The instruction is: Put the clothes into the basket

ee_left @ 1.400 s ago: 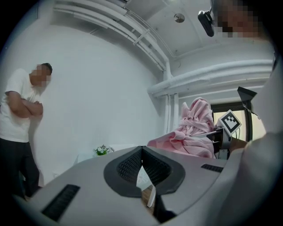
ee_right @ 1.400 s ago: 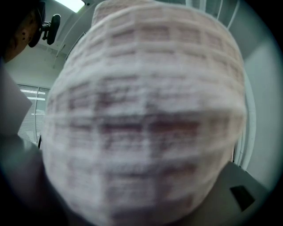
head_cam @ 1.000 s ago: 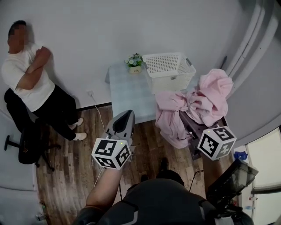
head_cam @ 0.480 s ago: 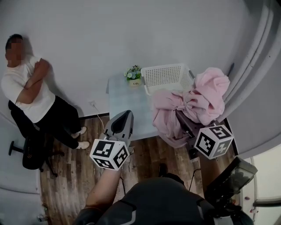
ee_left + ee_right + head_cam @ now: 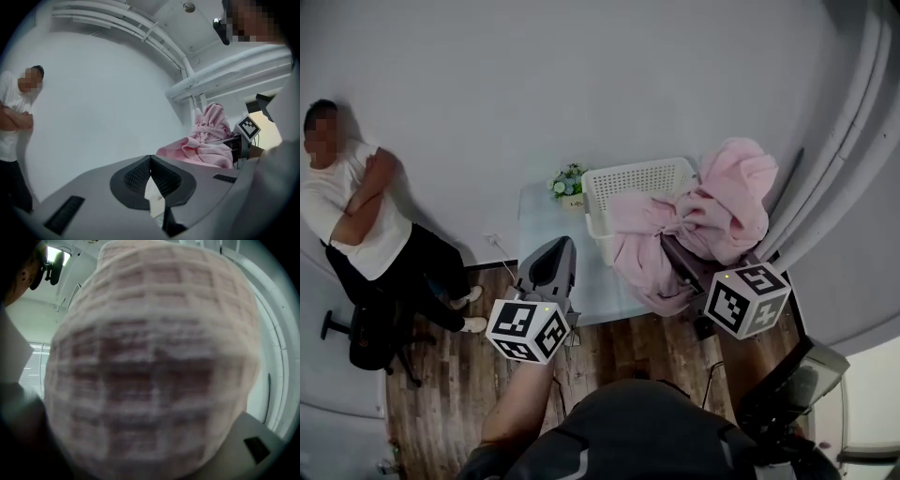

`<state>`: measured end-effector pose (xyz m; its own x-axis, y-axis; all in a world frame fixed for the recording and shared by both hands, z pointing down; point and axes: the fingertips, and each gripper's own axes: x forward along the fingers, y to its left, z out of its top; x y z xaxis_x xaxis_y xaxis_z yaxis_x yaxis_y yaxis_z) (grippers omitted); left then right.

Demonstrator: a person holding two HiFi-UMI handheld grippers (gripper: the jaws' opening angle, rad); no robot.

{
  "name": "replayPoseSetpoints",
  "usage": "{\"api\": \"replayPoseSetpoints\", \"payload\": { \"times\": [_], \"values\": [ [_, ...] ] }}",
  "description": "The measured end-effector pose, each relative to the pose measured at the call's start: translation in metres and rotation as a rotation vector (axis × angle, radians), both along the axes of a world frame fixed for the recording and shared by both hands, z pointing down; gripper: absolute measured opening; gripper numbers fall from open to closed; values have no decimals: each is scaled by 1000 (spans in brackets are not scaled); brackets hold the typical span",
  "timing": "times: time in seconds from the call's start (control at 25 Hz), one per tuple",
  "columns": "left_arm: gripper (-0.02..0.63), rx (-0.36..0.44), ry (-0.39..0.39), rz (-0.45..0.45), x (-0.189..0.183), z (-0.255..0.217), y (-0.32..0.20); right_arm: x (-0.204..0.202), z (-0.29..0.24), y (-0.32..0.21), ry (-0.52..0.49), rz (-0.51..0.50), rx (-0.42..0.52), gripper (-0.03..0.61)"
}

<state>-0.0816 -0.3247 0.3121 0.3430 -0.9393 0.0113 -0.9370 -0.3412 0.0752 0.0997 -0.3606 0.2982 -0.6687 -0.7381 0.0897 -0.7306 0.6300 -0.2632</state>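
Currently right gripper (image 5: 673, 251) clamped on pink garment (image 5: 712, 206), left gripper (image 5: 150, 161) closed

Basket (image 5: 623, 173) stands on table (image 5: 540, 212), clothes (image 5: 712, 211) at its right

A small pale tabletop (image 5: 536, 214) stands against the wall on a wood floor (image 5: 441, 394). At its back sits a white basket (image 5: 633, 171), with a small flower pot (image 5: 569, 187) just left of it.

left gripper (image 5: 562, 247): jaws together, level | right gripper (image 5: 674, 249): jaws gripping clothes (image 5: 724, 195)
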Motion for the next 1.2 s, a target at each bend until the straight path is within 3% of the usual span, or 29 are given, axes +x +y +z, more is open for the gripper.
{"api": "replayPoseSetpoints", "payload": {
  "times": [0.44,0.88,1.2],
  "values": [
    [9,-27,-56,-45,8,-1,-42,-3,-3,-66,-111,-56,-54,321],
    [9,-34,-42,-49,-35,4,-115,-41,17,-146,-203,-30,-172,321],
    [9,-74,-45,-45,-61,24,-169,-61,69,-211,-289,44,-365,321]
  ]
}}
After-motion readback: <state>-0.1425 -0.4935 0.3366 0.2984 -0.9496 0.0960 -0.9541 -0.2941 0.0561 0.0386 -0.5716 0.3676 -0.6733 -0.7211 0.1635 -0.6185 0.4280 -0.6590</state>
